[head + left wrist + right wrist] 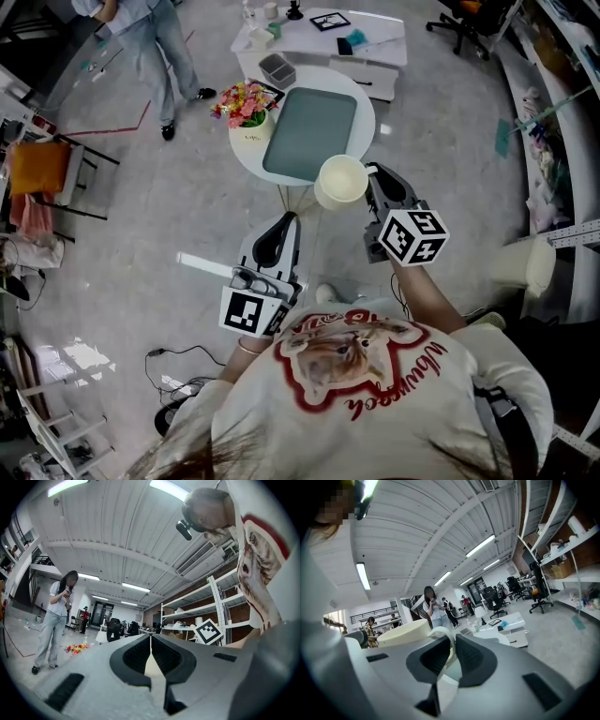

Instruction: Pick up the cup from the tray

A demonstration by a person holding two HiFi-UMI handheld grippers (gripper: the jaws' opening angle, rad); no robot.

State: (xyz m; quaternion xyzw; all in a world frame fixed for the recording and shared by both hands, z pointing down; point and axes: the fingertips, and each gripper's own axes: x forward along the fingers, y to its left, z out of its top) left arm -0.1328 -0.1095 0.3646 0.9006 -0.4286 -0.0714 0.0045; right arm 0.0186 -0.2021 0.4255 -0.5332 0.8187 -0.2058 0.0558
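- Far left, an orange chair [37, 167] stands on the grey floor, well apart from everything I work on.
- A person [159, 42] in jeans stands at the far left. My left gripper view shows them upright with both hands raised to the chest [56, 620].
- A bunch of flowers [244, 101] in a white vase [248, 139] stands on the left edge of the round table [367, 108], just beside the tray.
- My left gripper [291, 220] hangs near me, below the table's near rim and apart from it. Its jaws are pressed together with nothing between them [150, 641].
- The grey-green tray [312, 131] lies in the middle of the table, and its surface is bare.
- The cup [340, 181], cream and open side up, is off the tray. It hangs in the air over the table's near rim, overlapping the tray's near right corner in the head view.
- My right gripper [372, 178] is just right of the cup. Its jaws pinch the cup's looped handle [449, 641], and the cup's body [404, 632] sits to the left of my jaws.
- Far right, an office chair [464, 19] stands beyond a low white desk [375, 42].
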